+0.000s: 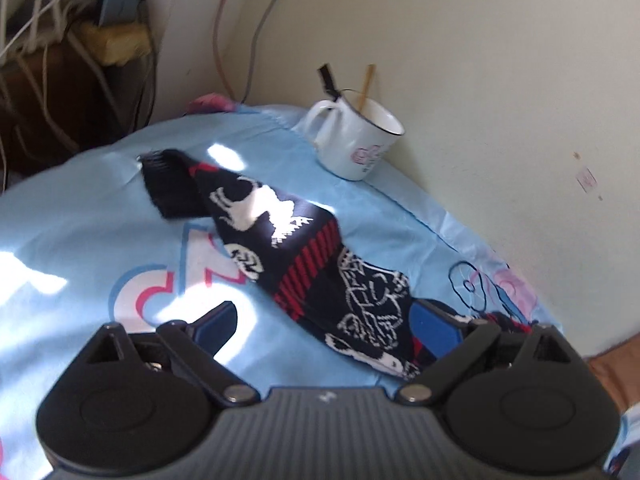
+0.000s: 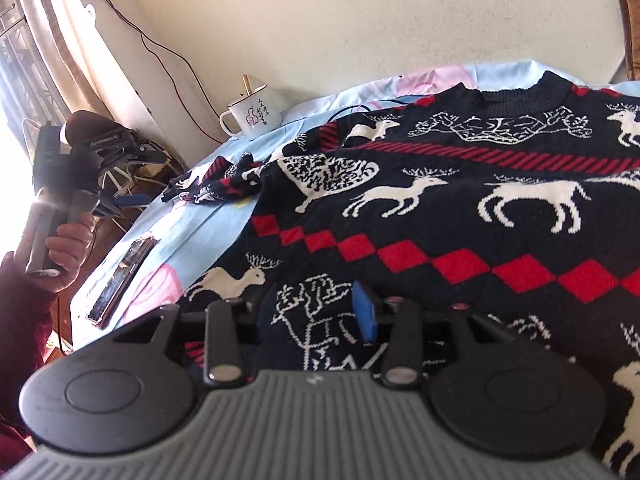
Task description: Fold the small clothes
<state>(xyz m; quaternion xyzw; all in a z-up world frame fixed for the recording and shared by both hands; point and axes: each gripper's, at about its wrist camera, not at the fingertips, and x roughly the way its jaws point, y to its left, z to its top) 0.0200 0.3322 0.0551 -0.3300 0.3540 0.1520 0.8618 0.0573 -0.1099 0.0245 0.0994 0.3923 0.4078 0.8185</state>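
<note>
A small black knit sweater (image 2: 460,184) with white deer and red diamonds lies flat on the light blue sheet (image 2: 200,224). Its sleeve (image 1: 304,248) stretches across the sheet in the left wrist view, cuff at the far left. My left gripper (image 1: 324,320) is open, its jaws wide apart on either side of the sleeve's near end, and seems just above it. It also shows in the right wrist view (image 2: 120,200), held in a hand off the left edge. My right gripper (image 2: 316,312) is low over the sweater's hem with the knit between its jaws; whether it grips is unclear.
A white enamel mug (image 1: 356,140) with sticks in it stands by the wall at the sheet's far edge. A dark phone (image 2: 122,280) lies on the sheet near the left edge. Cables and clutter (image 1: 60,40) fill the corner at the left.
</note>
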